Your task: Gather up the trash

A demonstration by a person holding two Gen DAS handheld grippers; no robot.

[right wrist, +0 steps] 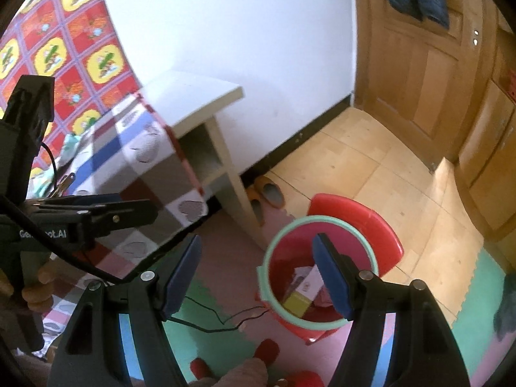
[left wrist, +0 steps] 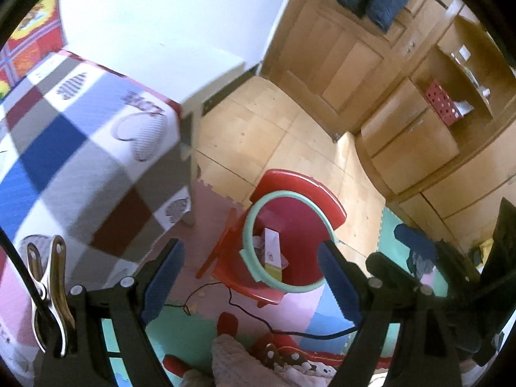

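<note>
Checked cloth (right wrist: 142, 161) drapes a table at left; right of it, on the foam mat, a red bin (right wrist: 317, 277) with a mint rim holds a white-and-yellow carton (right wrist: 304, 293) and crumpled paper. Left gripper (left wrist: 254, 277) and right gripper (right wrist: 258, 277) both gape empty above. Carton looks light, stiff, crushable: pinch across its flat faces.

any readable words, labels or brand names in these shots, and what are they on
"Gen…bot.AI": white print on the body of the left tool, seen in the right wrist view; a cable hides the middle letters.
"LOVE": upside down on the checked blanket on the bed.
Box in the red bin: print too small to read.
Red and yellow wall cloth: pictures only, too blurred to make out any words.
</note>
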